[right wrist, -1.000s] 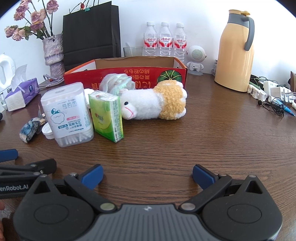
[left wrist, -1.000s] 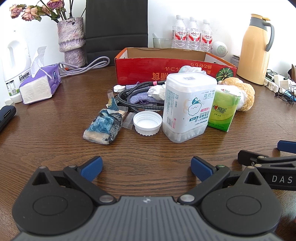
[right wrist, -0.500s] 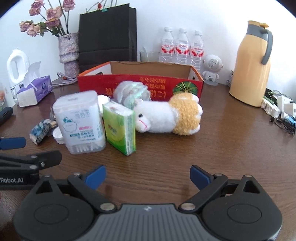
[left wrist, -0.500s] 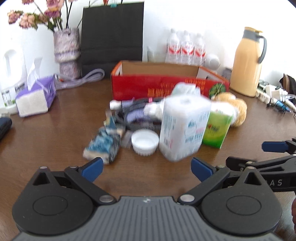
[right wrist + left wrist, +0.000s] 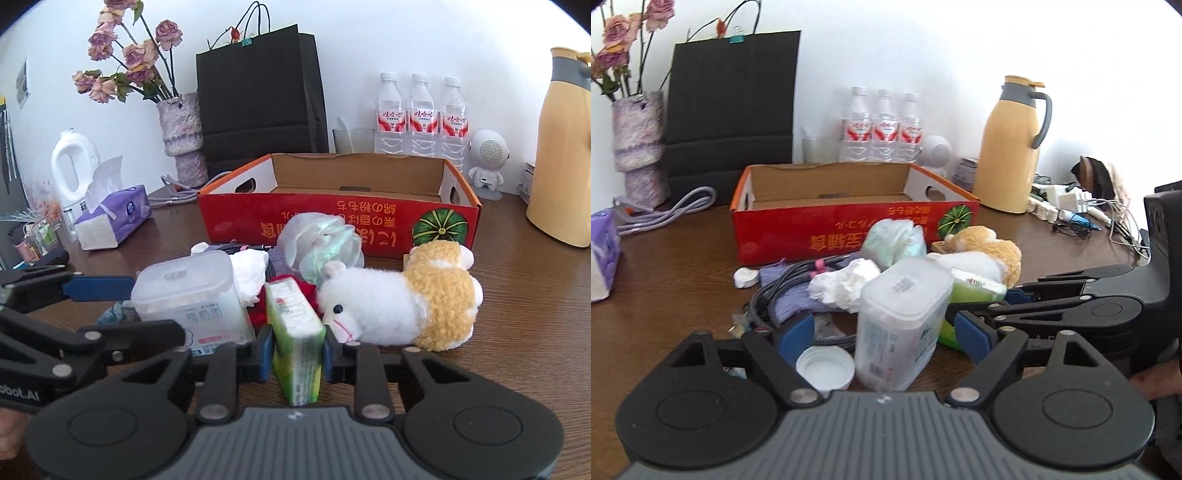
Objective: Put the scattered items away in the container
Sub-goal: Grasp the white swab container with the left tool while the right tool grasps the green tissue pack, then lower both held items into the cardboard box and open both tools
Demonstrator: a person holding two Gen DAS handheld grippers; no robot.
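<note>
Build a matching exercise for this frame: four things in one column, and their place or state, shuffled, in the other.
Things:
1. green tissue pack
2. cotton swab box
3. red cardboard box
4. plush sheep

Places or states:
A. lying on its side on the table
B. clamped in the right hand-held gripper
C. open, nothing visible inside
D. between the closing jaws of the left hand-held gripper

Pairs: 1-B, 2-D, 3-C, 4-A

Water bottles (image 5: 421, 112): three. Red cardboard box (image 5: 340, 221): one. Plush toy (image 5: 399, 299): one. Green tissue pack (image 5: 297, 343): one. Cotton-swab tub (image 5: 899, 325): one. White bottle cap (image 5: 824, 369): one. Yellow thermos jug (image 5: 1012, 144): one. Black paper bag (image 5: 258, 96): one. Vase (image 5: 183, 133): one.
</note>
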